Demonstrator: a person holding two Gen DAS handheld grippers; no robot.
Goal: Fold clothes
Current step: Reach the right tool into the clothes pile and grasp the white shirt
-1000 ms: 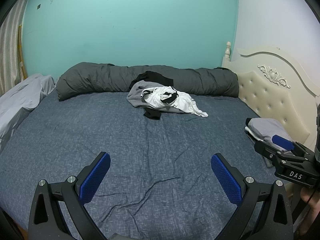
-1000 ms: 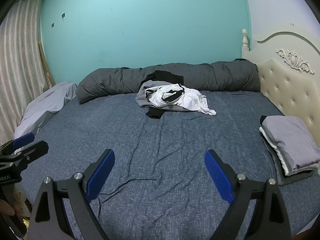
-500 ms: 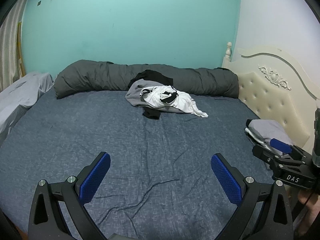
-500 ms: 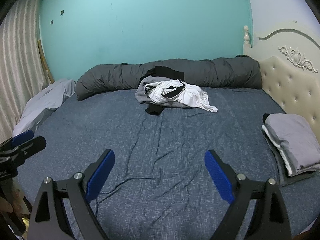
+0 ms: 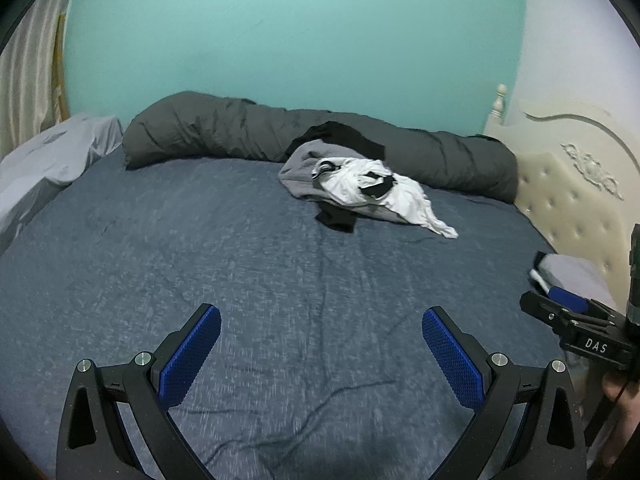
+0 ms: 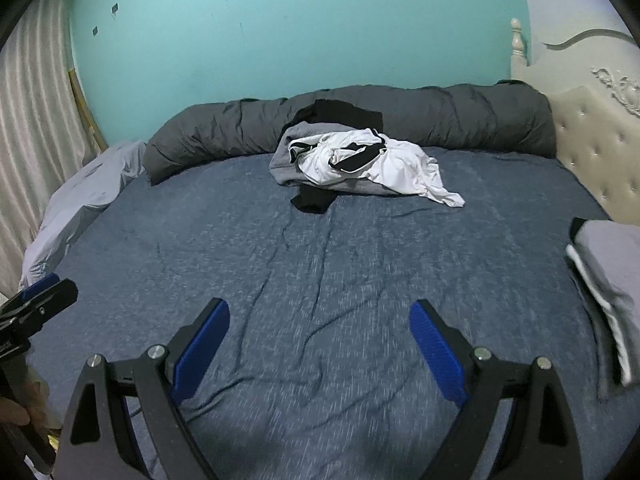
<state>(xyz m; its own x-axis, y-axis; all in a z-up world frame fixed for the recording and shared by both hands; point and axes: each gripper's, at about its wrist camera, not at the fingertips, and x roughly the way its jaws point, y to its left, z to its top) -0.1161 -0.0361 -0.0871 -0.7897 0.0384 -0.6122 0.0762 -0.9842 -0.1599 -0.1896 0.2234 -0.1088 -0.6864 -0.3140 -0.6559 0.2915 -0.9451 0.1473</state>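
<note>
Here, both hand-held grippers hang above the near part of a bed (image 5: 200, 248) covered by a blue-grey sheet. The left hand-held gripper (image 5: 321, 354) has its blue pads spread wide with nothing between them; the right hand-held gripper (image 6: 319, 350) is likewise spread wide and empty. Each device also shows at the edge of the other's view, the right one carrying a "DAS" label.

The unfolded clothes (image 6: 360, 162) lie in a heap at the far middle of the bed, well apart from both grippers: a white garment with black trim on top, a grey one beneath, and black pieces at the front and back. The heap touches a long dark grey duvet roll (image 6: 224, 136) lying along the teal wall (image 6: 300, 32). A stack of folded clothes (image 6: 608, 264), grey on top, sits at the bed's right edge, near the cream tufted headboard (image 6: 596, 152). A pale grey cloth (image 5: 48, 160) lies at the left edge, beside a curtain (image 6: 28, 128).
</note>
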